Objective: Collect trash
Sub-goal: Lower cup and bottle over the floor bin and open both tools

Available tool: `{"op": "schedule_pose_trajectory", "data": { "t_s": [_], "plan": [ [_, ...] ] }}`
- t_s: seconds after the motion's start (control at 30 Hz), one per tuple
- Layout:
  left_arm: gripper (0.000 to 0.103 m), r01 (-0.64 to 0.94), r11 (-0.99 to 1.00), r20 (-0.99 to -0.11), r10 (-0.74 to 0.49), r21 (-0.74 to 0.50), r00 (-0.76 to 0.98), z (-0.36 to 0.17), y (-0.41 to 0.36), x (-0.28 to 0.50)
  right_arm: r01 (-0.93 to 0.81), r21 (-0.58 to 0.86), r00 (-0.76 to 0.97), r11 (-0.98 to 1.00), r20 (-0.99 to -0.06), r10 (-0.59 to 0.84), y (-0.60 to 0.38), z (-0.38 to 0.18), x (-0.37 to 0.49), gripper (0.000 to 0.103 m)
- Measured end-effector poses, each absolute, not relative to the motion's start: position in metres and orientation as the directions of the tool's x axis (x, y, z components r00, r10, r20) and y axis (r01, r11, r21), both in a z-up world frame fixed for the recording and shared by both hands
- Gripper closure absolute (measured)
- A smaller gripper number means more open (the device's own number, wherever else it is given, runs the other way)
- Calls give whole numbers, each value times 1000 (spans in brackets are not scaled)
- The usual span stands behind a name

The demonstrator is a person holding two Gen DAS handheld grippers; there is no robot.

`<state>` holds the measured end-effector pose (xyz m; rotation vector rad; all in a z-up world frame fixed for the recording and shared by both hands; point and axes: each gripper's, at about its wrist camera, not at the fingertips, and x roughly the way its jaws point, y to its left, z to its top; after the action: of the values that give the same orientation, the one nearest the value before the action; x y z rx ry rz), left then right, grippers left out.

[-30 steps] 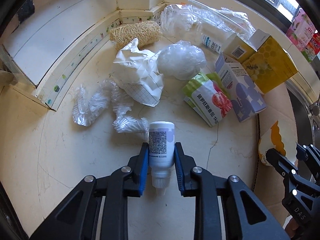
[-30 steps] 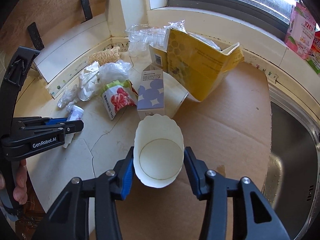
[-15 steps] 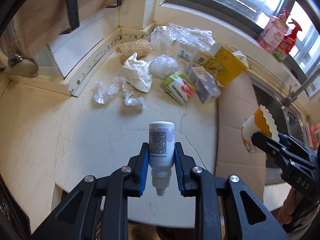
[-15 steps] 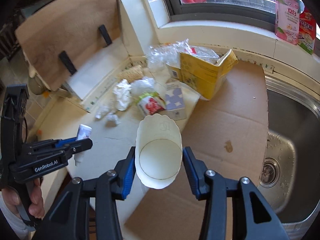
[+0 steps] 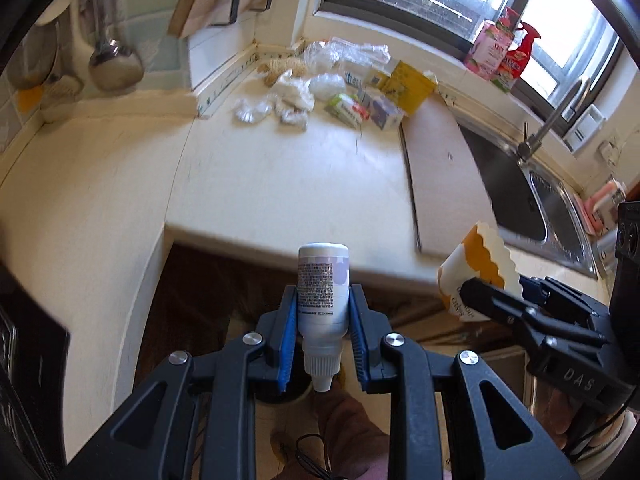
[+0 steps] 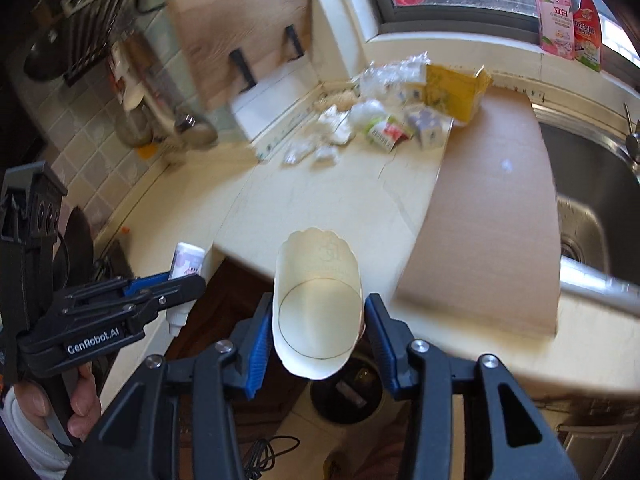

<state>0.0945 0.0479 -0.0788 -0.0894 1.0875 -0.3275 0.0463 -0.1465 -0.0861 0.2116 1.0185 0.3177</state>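
My left gripper (image 5: 323, 300) is shut on a small white bottle (image 5: 323, 280) with a purple label, its cap towards the camera. It hangs past the counter's front edge, over the floor. My right gripper (image 6: 318, 300) is shut on a scalloped paper cup (image 6: 316, 332), squeezed oval, its mouth facing the camera. Below it on the floor stands a dark round bin (image 6: 340, 404). In the right wrist view the left gripper (image 6: 168, 284) and its bottle (image 6: 186, 258) sit to the left. The left wrist view shows the cup (image 5: 480, 264) at the right. A trash pile (image 5: 320, 96) lies in the counter's far corner.
A cardboard sheet (image 6: 492, 220) covers the counter beside a steel sink (image 6: 588, 184). A faucet (image 5: 556, 116) rises at the sink. Ladles (image 5: 114, 60) hang on the left wall. Detergent pouches (image 5: 500, 56) stand on the windowsill. A cable (image 6: 272, 452) lies on the floor.
Both grippers have drawn back and up from the counter with the bottle and the cup still held. The trash pile now looks far off, and the floor and bin have come into view.
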Motion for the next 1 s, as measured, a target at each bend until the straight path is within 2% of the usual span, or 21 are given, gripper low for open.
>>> {"op": "schedule_pose_trajectory", "data": {
  "t_s": [0.33,0.53,0.67,0.87,0.93,1.0],
  "plan": [
    [81,199,943,-900,-318,-268,296,-153,76,36,-158,319,341,935,-871,355,-99,-151,-23,58],
    [81,160,947,-925,-310,-279,219,-227,81,31,-120,296,292,948,-902,319,-93,-217,-27,57],
    [80,135,958,-942,-275,-252,191,-295,81,37,-78,296,254,952,-917,306,-93,-277,-20,56],
    [80,97,969,-950,-241,-225,197,-376,84,53,-71,258,235,964,-934,267,-86,-353,-5,55],
    [78,79,971,-952,-235,-224,198,-398,87,58,-71,250,232,966,-937,260,-83,-373,1,54],
    [71,67,973,-954,-231,-222,194,-418,89,62,-66,253,229,965,-938,262,-82,-392,5,53]
  ]
}}
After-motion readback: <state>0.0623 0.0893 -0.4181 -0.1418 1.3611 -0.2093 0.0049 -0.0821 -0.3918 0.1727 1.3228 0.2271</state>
